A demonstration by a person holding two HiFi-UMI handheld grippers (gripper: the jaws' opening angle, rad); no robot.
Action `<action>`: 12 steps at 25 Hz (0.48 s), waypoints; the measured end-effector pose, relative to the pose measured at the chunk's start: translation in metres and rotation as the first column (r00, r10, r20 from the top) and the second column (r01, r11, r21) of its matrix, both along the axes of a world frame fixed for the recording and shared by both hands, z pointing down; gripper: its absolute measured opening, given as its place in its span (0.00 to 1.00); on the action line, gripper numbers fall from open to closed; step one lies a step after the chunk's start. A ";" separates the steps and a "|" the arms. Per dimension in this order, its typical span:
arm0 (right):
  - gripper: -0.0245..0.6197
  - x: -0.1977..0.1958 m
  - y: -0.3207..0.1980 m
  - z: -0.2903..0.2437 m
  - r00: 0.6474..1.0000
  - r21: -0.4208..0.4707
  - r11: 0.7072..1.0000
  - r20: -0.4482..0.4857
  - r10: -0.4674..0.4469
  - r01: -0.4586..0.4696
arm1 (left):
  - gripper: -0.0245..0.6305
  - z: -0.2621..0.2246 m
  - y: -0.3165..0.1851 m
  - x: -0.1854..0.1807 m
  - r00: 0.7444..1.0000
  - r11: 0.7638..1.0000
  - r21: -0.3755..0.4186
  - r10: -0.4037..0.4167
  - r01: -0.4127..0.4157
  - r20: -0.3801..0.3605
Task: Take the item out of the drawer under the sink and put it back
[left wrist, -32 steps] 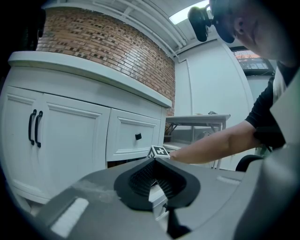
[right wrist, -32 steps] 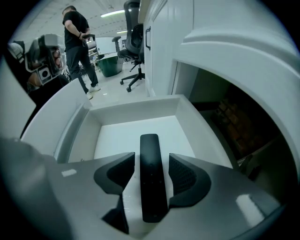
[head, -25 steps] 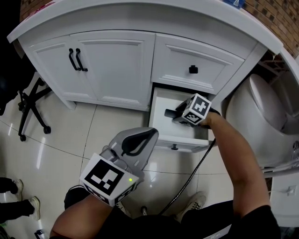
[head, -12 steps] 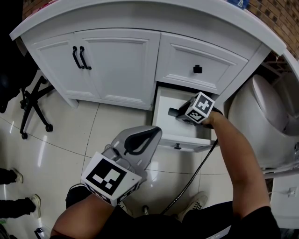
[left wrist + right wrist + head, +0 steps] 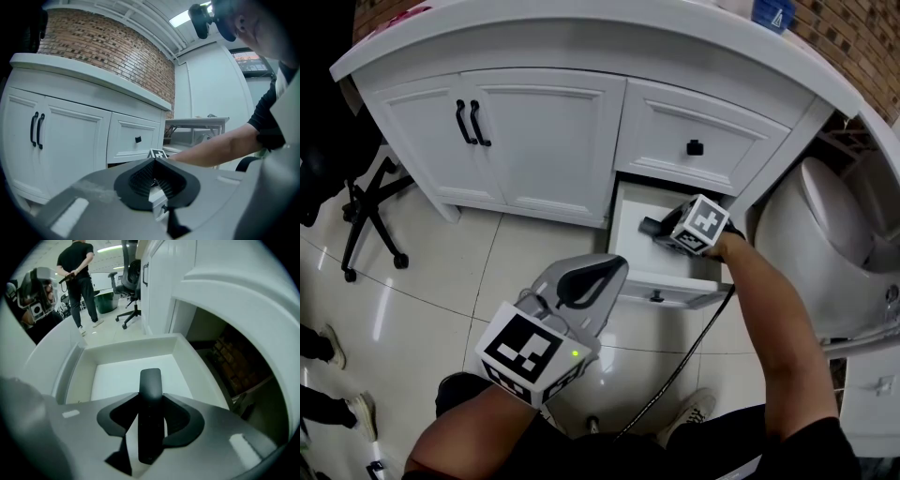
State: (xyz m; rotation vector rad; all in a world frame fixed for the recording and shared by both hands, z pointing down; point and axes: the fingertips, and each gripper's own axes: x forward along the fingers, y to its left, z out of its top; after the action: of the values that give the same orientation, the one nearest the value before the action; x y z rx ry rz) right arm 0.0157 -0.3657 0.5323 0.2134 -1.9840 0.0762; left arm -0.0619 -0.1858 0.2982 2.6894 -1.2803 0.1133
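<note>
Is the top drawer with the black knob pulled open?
No, the top drawer sits flush and shut; only the lower drawer is pulled out.

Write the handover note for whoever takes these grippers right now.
Left gripper: shut, empty, held off to the side of the drawer.
Right gripper: pointed down into the open drawer; its jaws have just been closing and now pinch the dark item.
Done: drawer open, item gripped.
Left: lift the item out, put it back, let go. Whether this is the first grip can't be told.
</note>
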 end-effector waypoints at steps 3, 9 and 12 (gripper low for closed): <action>0.29 0.001 0.000 -0.016 0.999 0.025 1.000 0.037 0.018 -0.019 | 0.05 0.000 0.002 0.003 1.000 1.000 0.004 0.008 -0.008 0.009; 0.29 0.003 0.009 -0.067 0.986 0.102 0.993 0.160 0.050 -0.066 | 0.05 -0.002 0.008 0.008 1.000 1.000 0.012 0.020 -0.021 0.020; 0.29 0.004 0.017 -0.100 0.964 0.148 0.982 0.254 0.079 -0.120 | 0.05 -0.001 0.009 0.008 0.999 1.000 0.017 0.022 -0.022 0.027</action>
State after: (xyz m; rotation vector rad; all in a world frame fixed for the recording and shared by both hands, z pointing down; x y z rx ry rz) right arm 0.0201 -0.3483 0.4325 0.4278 -2.2300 0.0056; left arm -0.0537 -0.1768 0.2971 2.7256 -1.2653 0.1425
